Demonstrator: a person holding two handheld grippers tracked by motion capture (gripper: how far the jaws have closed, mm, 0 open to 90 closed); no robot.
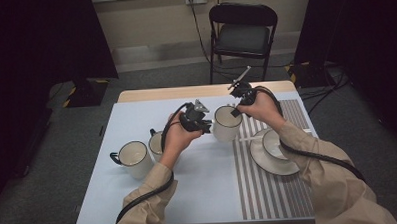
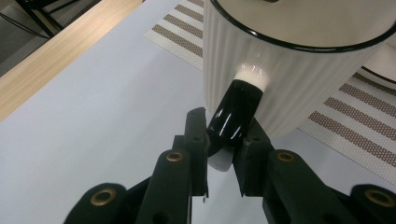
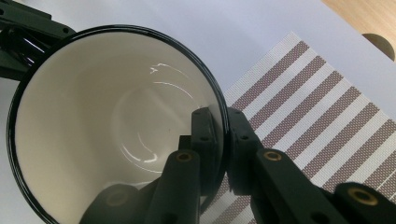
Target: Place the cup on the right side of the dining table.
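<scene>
White ribbed mug [image 1: 226, 124], empty inside, has its handle [image 2: 235, 113] clenched by left gripper [image 2: 222, 140], rim by right gripper [image 3: 220, 140].

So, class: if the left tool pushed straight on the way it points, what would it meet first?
The ribbed white wall of the mug: the left tool already clamps its black handle, right behind which the wall stands.

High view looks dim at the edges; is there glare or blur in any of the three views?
High view: dark at both sides, the table evenly lit, slightly soft. Left gripper view: bright glare spot on the mug's handle, the near fingers a bit soft. Right gripper view: thin highlights inside the mug, the striped mat sharp.
</scene>
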